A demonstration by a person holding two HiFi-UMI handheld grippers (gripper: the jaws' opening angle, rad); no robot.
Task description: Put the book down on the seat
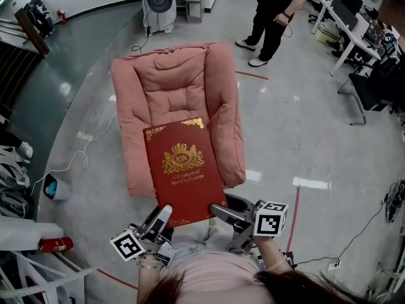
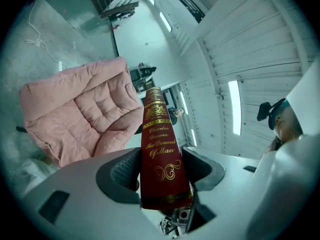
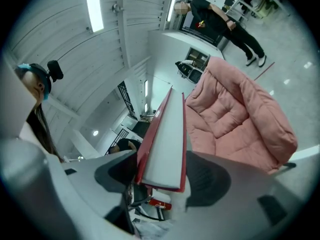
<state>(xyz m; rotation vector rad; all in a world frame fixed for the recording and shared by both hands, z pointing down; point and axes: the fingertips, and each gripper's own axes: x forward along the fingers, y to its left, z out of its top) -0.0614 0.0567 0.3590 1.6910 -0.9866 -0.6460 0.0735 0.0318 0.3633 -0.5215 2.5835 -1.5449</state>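
While left gripper [image 1: 163,217] and right gripper [image 1: 221,211] clench the book [image 1: 183,170], it is over the seat [image 1: 171,100]

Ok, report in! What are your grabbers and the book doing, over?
Left gripper shut on the book, spine side. Right gripper shut on its page edge. Book held over the pink seat, not let go. Nothing lying on the seat.

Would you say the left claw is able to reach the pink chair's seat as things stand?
Probably yes: the left claw, shut on the red book, hangs just off the pink chair's front edge, with nothing visible between them.
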